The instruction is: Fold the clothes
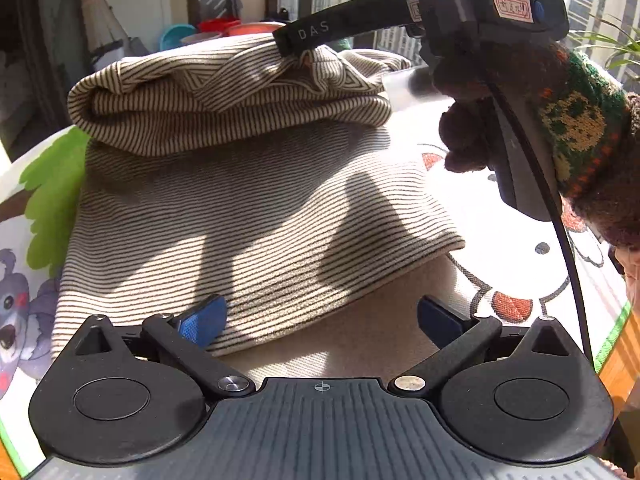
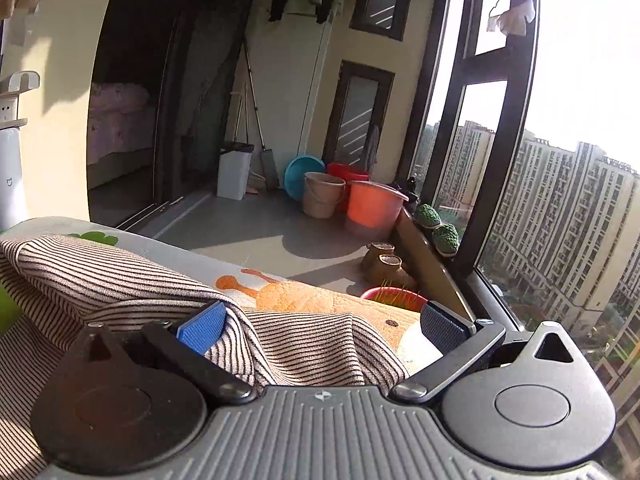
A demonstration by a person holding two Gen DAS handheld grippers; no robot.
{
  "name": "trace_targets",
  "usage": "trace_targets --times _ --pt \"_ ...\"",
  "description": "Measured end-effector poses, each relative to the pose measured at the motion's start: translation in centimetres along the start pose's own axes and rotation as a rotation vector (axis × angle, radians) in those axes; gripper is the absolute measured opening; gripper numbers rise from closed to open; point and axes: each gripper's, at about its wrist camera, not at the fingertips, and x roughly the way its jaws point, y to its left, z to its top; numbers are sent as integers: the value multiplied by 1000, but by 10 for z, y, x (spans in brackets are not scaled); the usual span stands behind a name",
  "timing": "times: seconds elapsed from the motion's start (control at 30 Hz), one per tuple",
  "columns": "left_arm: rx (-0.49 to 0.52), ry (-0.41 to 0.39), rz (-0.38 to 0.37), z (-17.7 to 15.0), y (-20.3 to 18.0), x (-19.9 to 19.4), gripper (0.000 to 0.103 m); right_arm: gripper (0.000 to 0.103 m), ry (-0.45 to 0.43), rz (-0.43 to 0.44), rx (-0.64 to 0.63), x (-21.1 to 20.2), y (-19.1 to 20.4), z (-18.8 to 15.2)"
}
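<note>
A beige garment with thin dark stripes (image 1: 240,216) lies on a cartoon-print table cover (image 1: 512,240). Its far part is folded back over itself into a thick roll (image 1: 224,100). My left gripper (image 1: 320,320) is open at the garment's near hem, its left pad over the cloth. The right gripper's body (image 1: 492,20) shows at the top right of the left wrist view, its dark finger (image 1: 340,28) resting on the roll. In the right wrist view the right gripper (image 2: 324,328) is open, with the striped cloth (image 2: 304,348) bunched between its pads.
The table cover carries a green tree (image 1: 52,192) and a grey koala (image 1: 16,308) at the left. A gloved hand (image 1: 576,128) holds the right gripper. Beyond the table are buckets (image 2: 372,208), a white bin (image 2: 234,176), plant pots (image 2: 436,224) and a tall window (image 2: 496,128).
</note>
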Motion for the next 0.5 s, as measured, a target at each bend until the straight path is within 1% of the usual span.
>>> trace_targets --times 0.07,0.17,0.2,0.27,0.33,0.4,0.43,0.47,0.5 --pt "-70 -86 36 11 16 -18 103 103 28 36 56 9 -20 -15" --pt "-137 -158 178 25 46 -27 103 103 74 106 159 10 -41 -27" --pt "-149 -163 223 28 55 -27 103 103 89 131 194 9 -47 -30" --pt "-169 -130 276 32 68 -26 103 103 152 174 218 -9 -43 -38" --pt "-190 -95 270 28 76 -24 103 103 224 216 225 -28 -35 -47" --pt "-210 -53 235 17 73 -27 103 103 291 258 246 -31 -35 -60" --pt "-225 -25 216 13 74 -22 103 103 324 278 260 -31 -36 -66" --pt "-223 -21 224 10 72 -19 103 103 356 298 274 -32 -37 -73" --pt "-217 -21 235 7 70 -17 103 103 360 305 275 -34 -37 -78"
